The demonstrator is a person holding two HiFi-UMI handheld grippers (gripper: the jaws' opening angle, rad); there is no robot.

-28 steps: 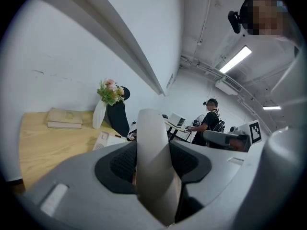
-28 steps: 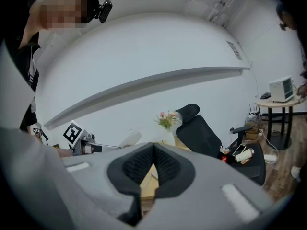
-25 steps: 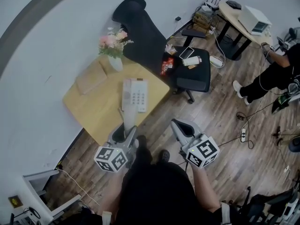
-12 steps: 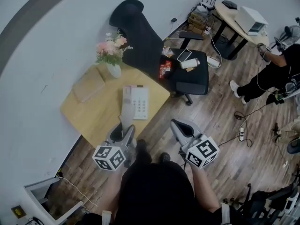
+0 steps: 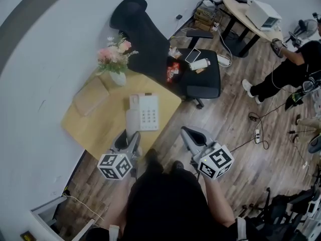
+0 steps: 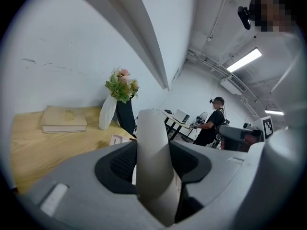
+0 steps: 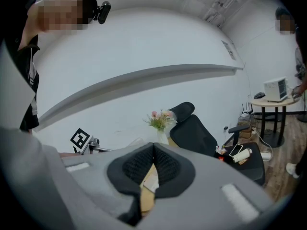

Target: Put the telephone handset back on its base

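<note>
No legible txt, labels or nos. anywhere in view.

Bright and evenly lit throughout, from overhead, with one ceiling strip lamp (image 6: 244, 60) glowing white in the left gripper view. Soft-edged shadows only, faint on the floorboards (image 5: 235, 129) beside the wooden table (image 5: 98, 128) and under the office chair (image 5: 145, 39). Mild sheen on the pale wall (image 5: 45, 44). Heavily fisheyed in both gripper views: straight lines bowed, corners vignetted to black. Blurred at close range, the handset (image 6: 153, 166) smeared soft and grey; sharper farther back. Crisp at the centre of the head view, stretched toward the edges.
</note>
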